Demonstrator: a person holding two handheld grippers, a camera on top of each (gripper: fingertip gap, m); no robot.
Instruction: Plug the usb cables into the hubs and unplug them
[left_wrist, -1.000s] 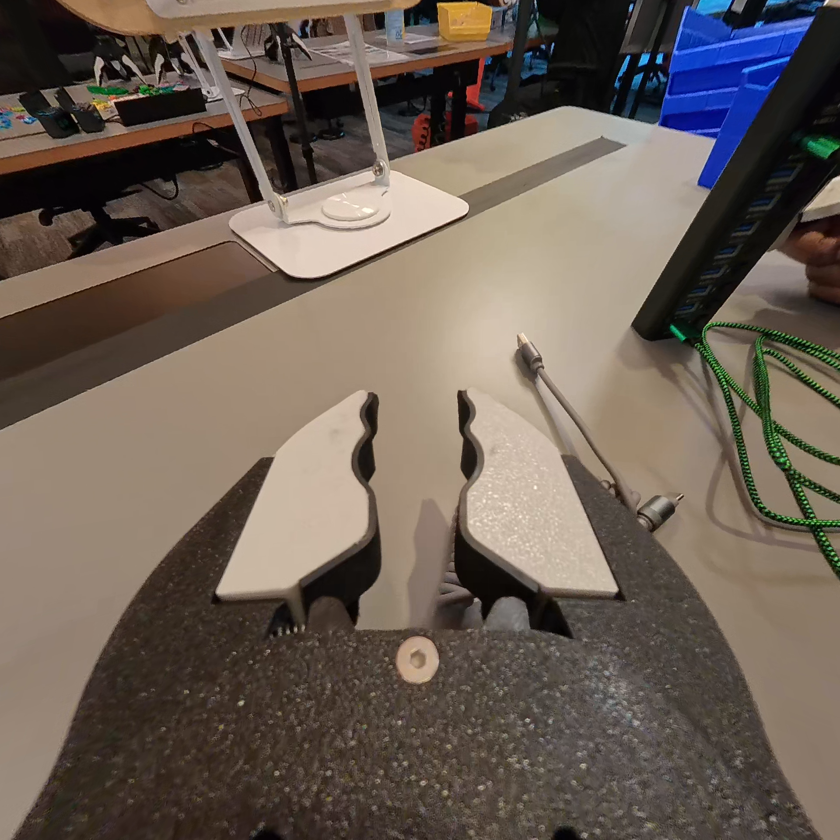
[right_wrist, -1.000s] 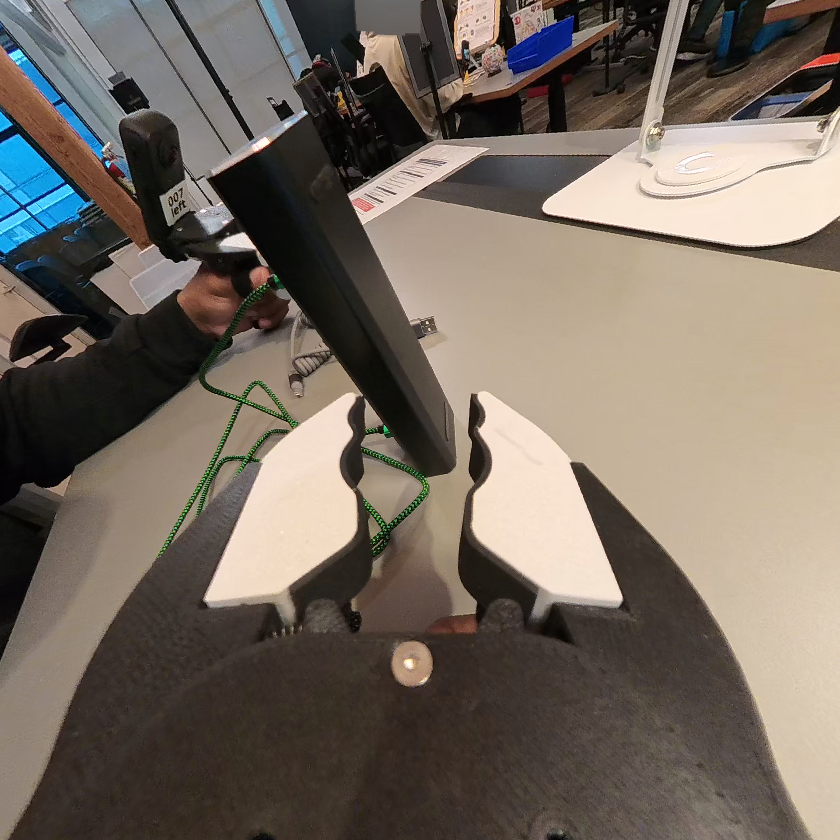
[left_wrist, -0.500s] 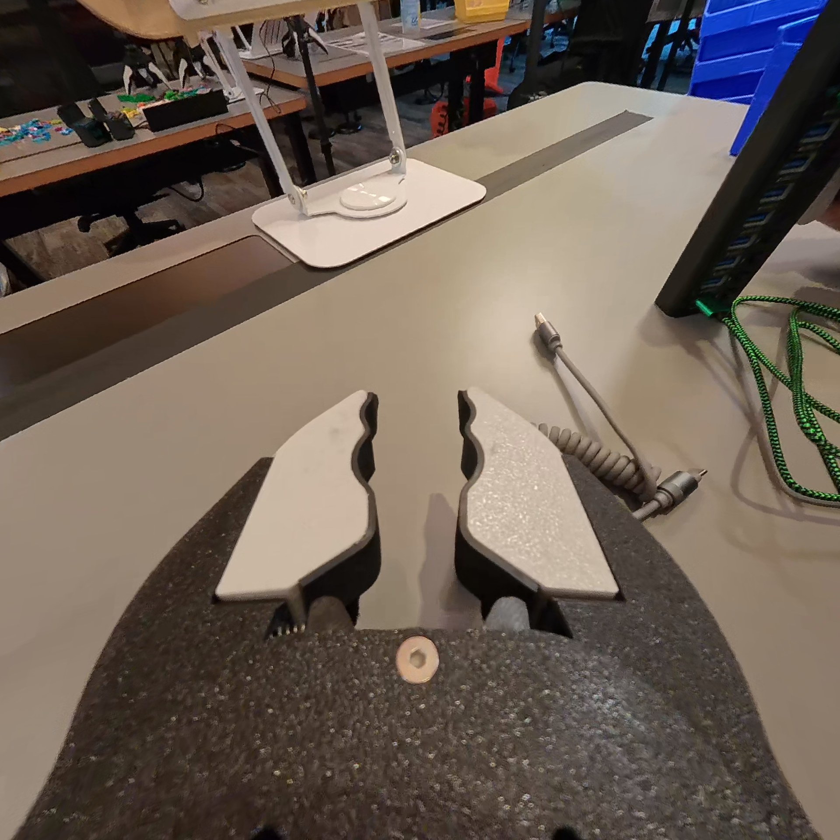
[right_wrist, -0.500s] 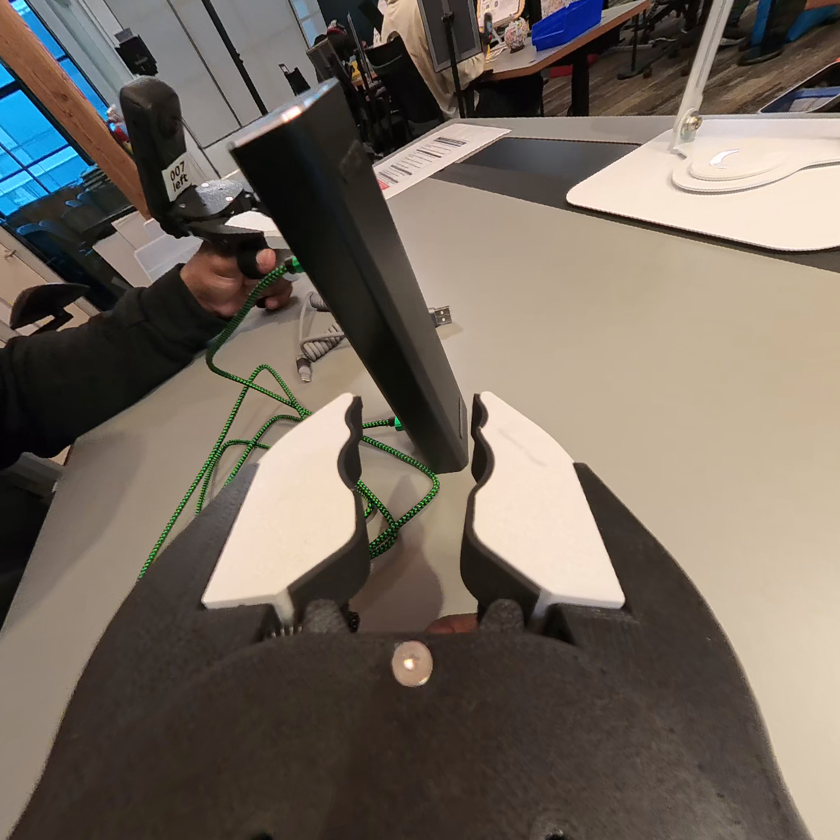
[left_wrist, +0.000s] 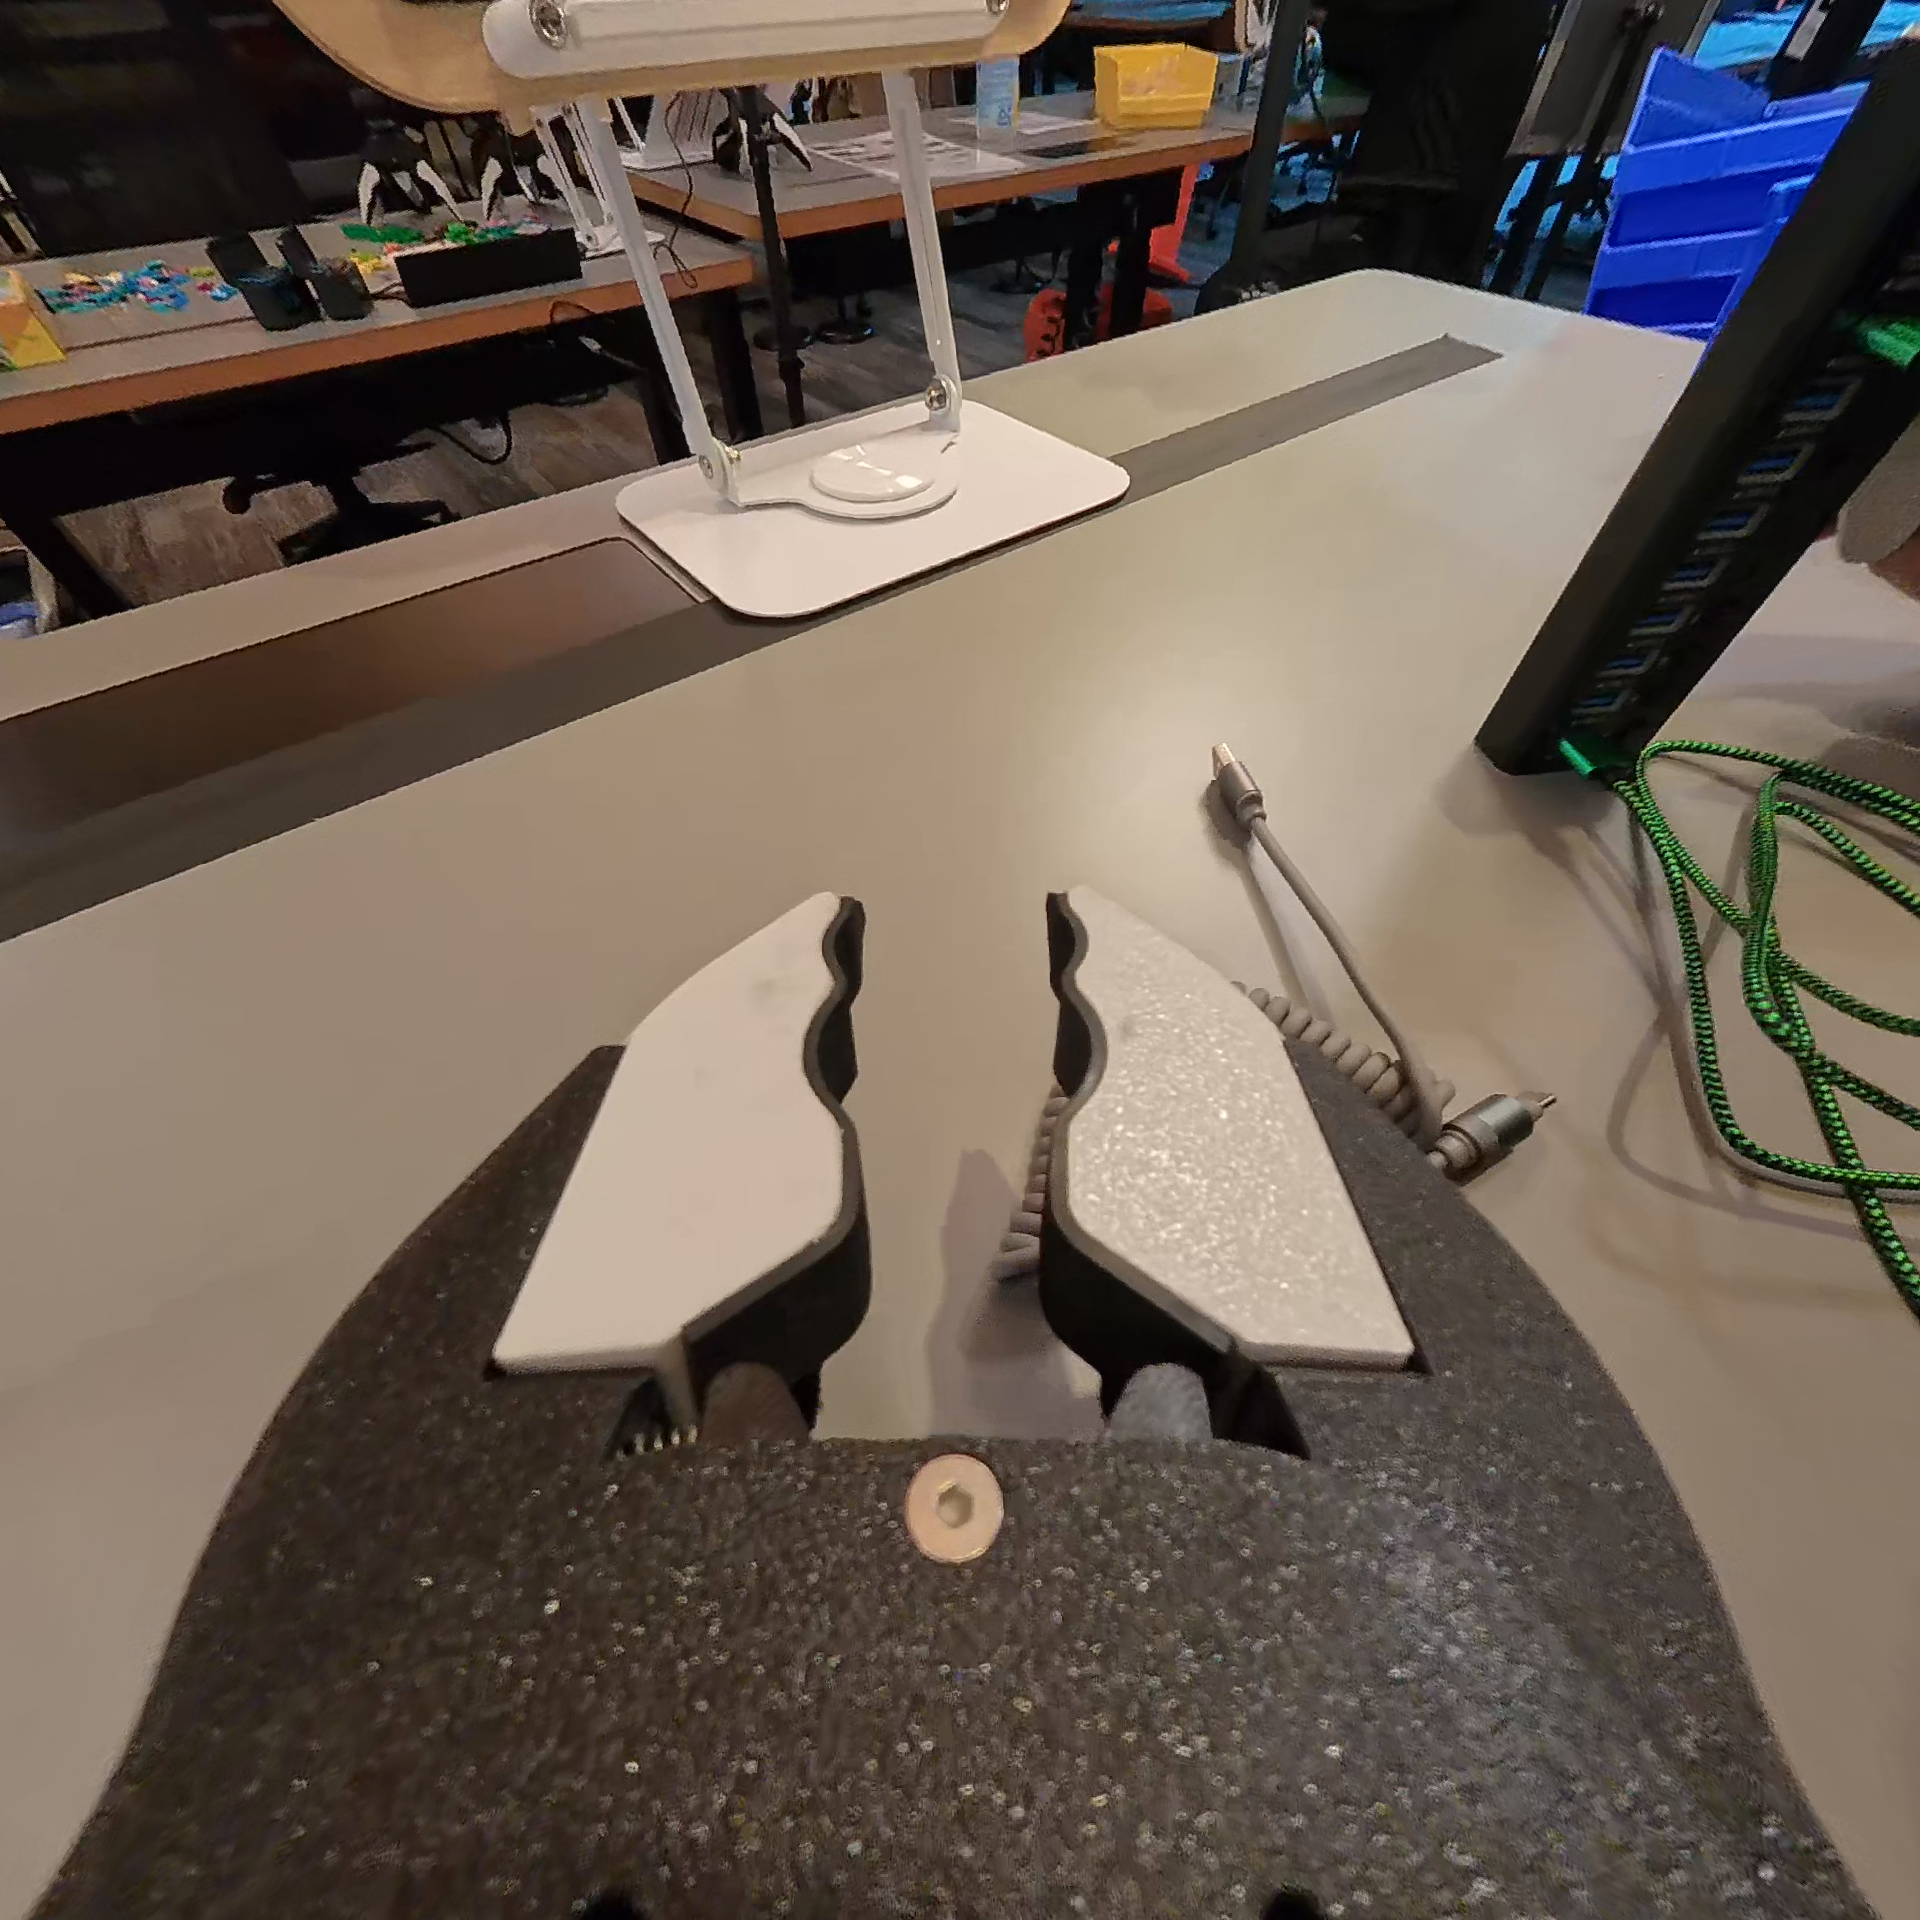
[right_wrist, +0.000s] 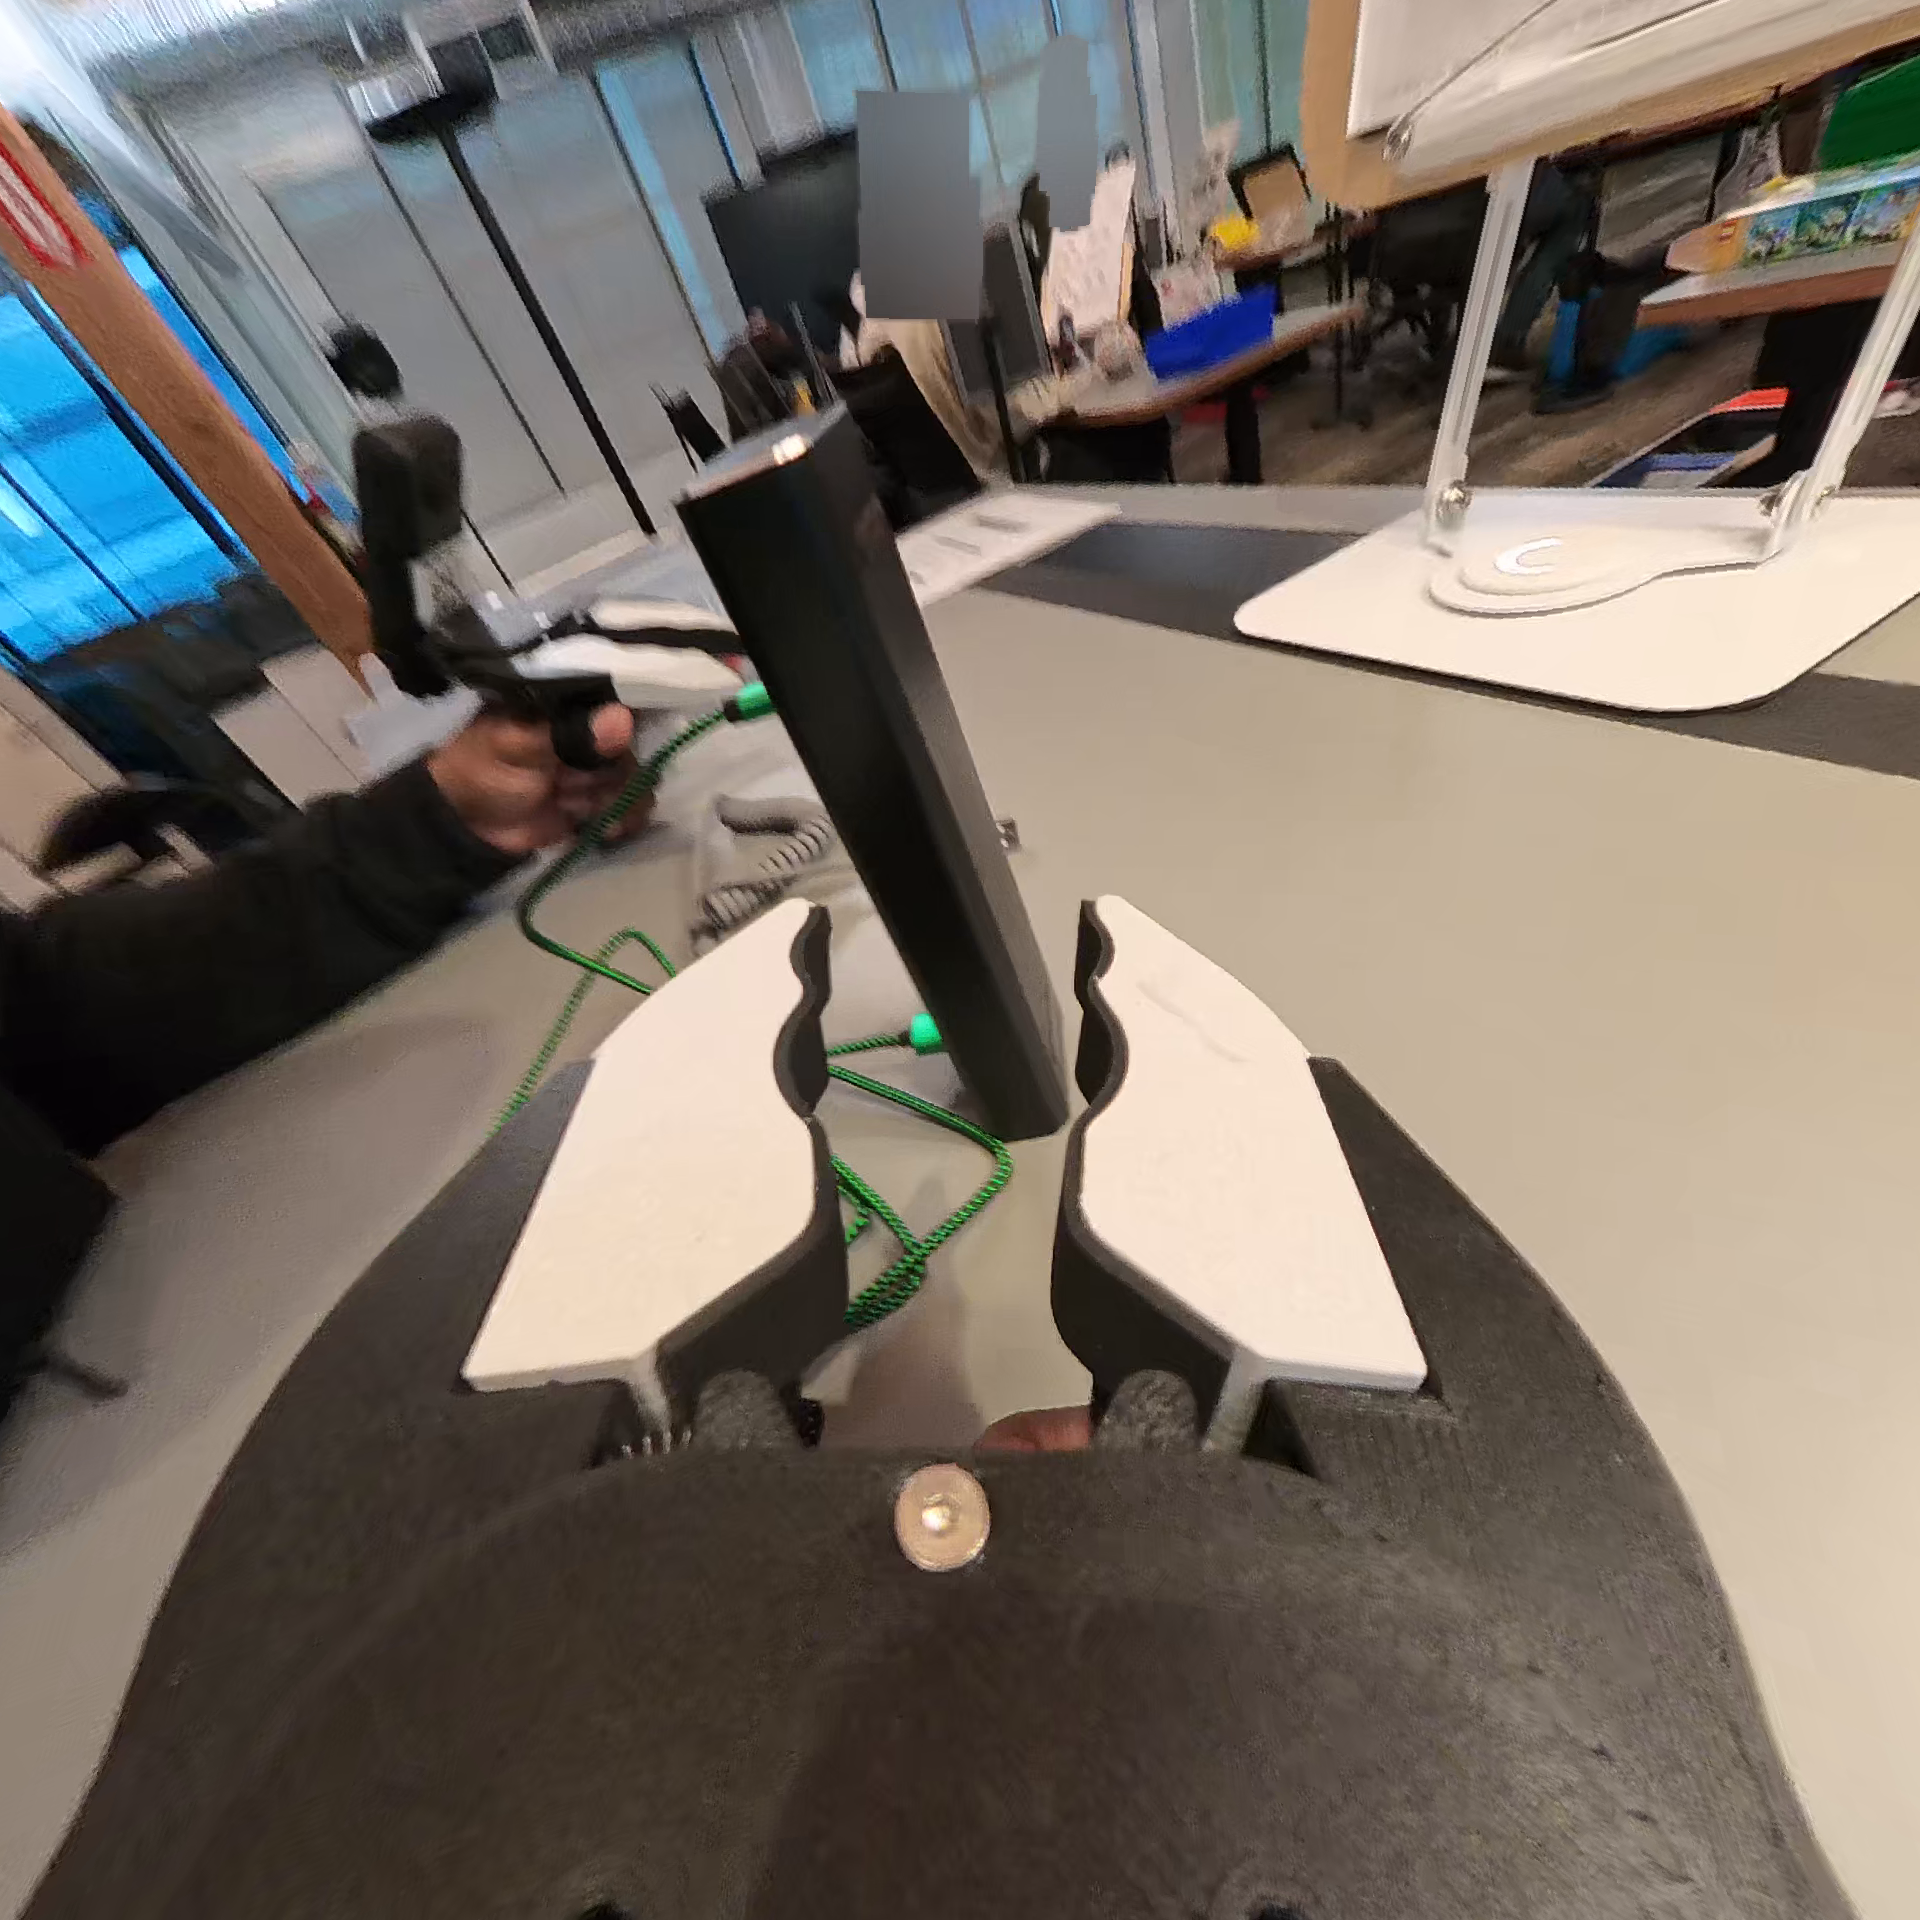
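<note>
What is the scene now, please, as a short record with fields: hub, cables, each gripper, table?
hub: black hub leaning, lower end on the table, between the right gripper's fingers; a row of blue ports shows in the left wrist view
green cable: green braided cable, plugged in near the hub's lower end, loops lying on the table
grey cable: grey coiled cable, loose on the table, both ends unplugged
left gripper: left gripper open, empty, beside the grey cable
right gripper: right gripper open around the hub, not closed
table: grey table, white stand base at far side
</note>
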